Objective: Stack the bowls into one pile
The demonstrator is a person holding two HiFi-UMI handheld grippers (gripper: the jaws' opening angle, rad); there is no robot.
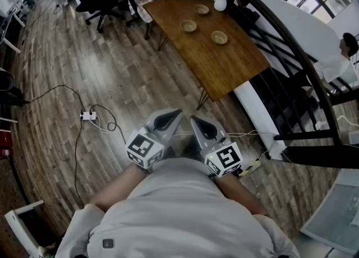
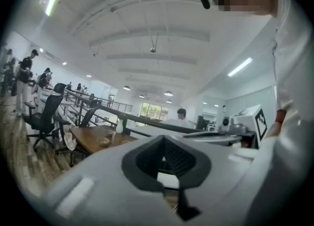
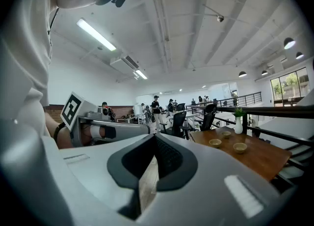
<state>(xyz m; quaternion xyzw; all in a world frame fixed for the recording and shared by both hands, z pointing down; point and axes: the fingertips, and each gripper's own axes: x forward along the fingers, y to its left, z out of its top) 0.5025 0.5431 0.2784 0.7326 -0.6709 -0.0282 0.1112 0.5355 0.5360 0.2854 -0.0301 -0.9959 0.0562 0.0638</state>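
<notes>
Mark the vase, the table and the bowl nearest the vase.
vase [image 1: 220,3], head view, its white body.
table [image 1: 224,66], head view, bare top near the corner.
bowl [image 1: 202,9], head view, its inside.

Grey tee; left gripper, right gripper grey, blk pads, b/w marker cubes.

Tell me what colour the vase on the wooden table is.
The vase is white; the head view shows it best.

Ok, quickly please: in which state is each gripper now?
Left gripper: closed, holding nothing.
Right gripper: closed, holding nothing.
</notes>
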